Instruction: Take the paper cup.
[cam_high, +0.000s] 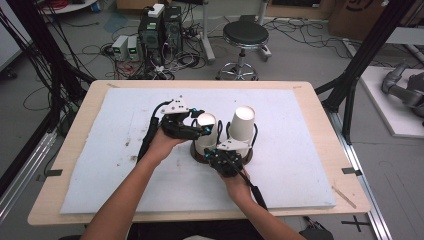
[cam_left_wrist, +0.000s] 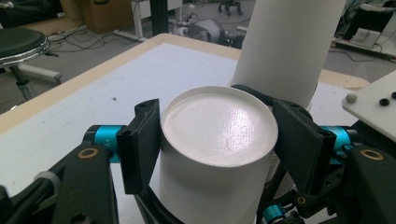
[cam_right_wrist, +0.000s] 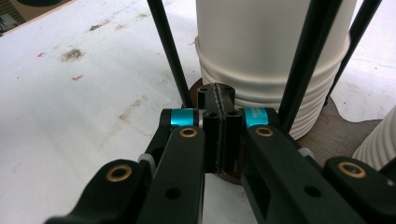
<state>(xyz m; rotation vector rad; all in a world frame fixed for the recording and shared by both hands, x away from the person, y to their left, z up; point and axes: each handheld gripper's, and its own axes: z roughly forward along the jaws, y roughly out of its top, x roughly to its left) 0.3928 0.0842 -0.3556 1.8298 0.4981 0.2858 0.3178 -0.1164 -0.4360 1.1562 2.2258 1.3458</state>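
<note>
Two white paper-cup stacks at centre of the high view, upside down, standing in a dark wire holder (cam_high: 254, 131) on a round brown base (cam_right_wrist: 329, 128). Left stack (cam_high: 206, 131) shorter, right stack (cam_high: 242, 124) taller, the two just beside each other. Both set on a white mat (cam_high: 125, 150) covering the wooden worktop (cam_high: 90, 95).

Left gripper (cam_high: 202, 131) entering from the left of the short stack, jaws pinching the top cup on either side. Left gripper view: black pads (cam_left_wrist: 140, 140) pressed against the cup wall just under the upturned bottom of the top cup (cam_left_wrist: 217, 126); taller stack directly behind it, upper right of frame.

Right gripper (cam_high: 216, 155) at the lower edge of the holder, just below the two stacks. Right gripper view: jaws pressed together, apparently clamping the edge of the brown base; hold on the base not fully visible. Ribbed rims of nested cups (cam_right_wrist: 261, 88) directly ahead, thin black holder rods (cam_right_wrist: 168, 46) rising either side.

Black stool (cam_high: 245, 37) and floor cables beyond the worktop, top of the high view.
</note>
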